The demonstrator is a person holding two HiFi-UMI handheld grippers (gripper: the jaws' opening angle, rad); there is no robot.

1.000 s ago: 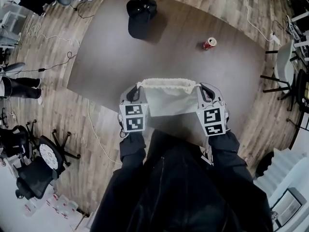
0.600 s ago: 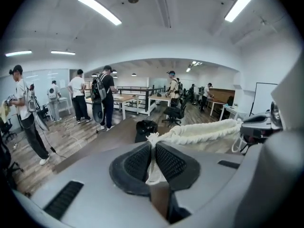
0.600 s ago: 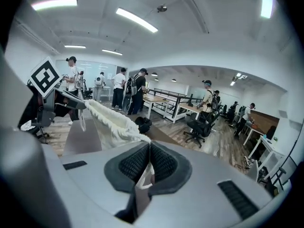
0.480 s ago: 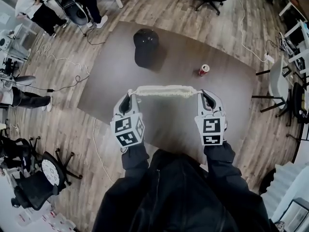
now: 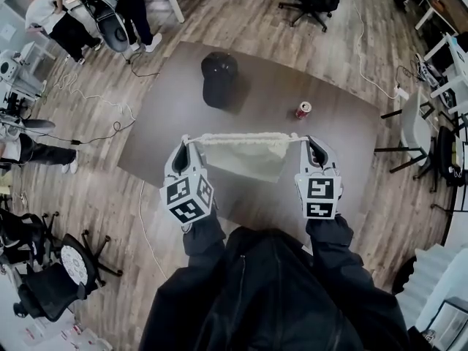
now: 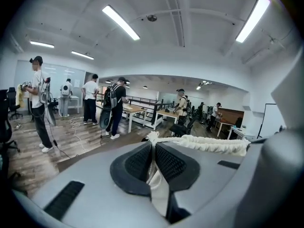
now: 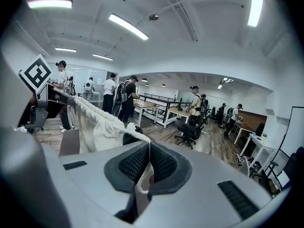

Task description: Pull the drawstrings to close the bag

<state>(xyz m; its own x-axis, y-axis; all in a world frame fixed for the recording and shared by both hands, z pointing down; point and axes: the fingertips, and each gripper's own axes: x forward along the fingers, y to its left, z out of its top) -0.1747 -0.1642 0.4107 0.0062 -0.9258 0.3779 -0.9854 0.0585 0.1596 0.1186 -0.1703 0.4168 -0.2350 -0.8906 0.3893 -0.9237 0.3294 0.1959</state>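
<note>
A cream cloth drawstring bag (image 5: 245, 156) hangs in the air between my two grippers, above the brown table (image 5: 168, 115). Its gathered top edge (image 5: 245, 137) is stretched level from one gripper to the other. My left gripper (image 5: 185, 140) is shut on the drawstring at the bag's left end. My right gripper (image 5: 306, 139) is shut on the drawstring at the right end. In the left gripper view the left gripper (image 6: 153, 148) pinches pale cord, and the ruffled bag top (image 6: 209, 143) runs off to the right. In the right gripper view the right gripper (image 7: 148, 148) pinches cord, with the bag (image 7: 97, 127) to its left.
A black cap (image 5: 219, 75) lies at the table's far side and a red can (image 5: 302, 110) stands to its right. Office chairs (image 5: 51, 284), floor cables (image 5: 95, 101) and people (image 5: 51, 13) surround the table. More desks and people (image 6: 111, 106) fill the room ahead.
Both grippers have risen and moved slightly apart, lifting the bag off the table. The bag's top has drawn into a tight ruffle, with short cord showing at each end.
</note>
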